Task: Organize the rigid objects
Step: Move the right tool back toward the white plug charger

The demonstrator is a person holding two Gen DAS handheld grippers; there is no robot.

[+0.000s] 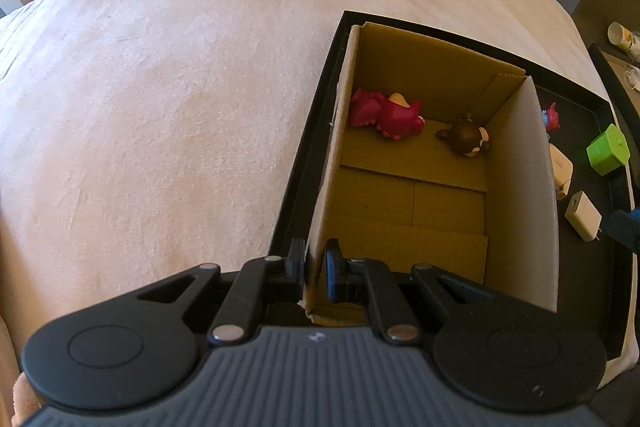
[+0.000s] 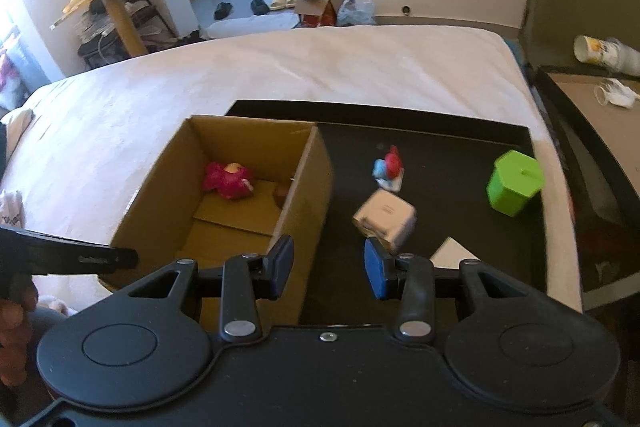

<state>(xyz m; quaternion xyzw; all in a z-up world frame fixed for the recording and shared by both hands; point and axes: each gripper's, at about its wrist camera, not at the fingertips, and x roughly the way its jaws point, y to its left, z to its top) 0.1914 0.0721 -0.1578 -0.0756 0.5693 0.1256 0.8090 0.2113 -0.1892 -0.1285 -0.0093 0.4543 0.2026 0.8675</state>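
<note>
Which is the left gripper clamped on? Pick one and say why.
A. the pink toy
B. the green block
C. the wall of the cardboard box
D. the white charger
C: in the left wrist view the left gripper has its jaws pinched on the near wall of the cardboard box, while the pink toy lies loose inside the box.

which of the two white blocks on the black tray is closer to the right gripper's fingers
The bigger white charger block, just ahead of the open right gripper. The flat white block lies off to its right, partly hidden behind the gripper.
</note>
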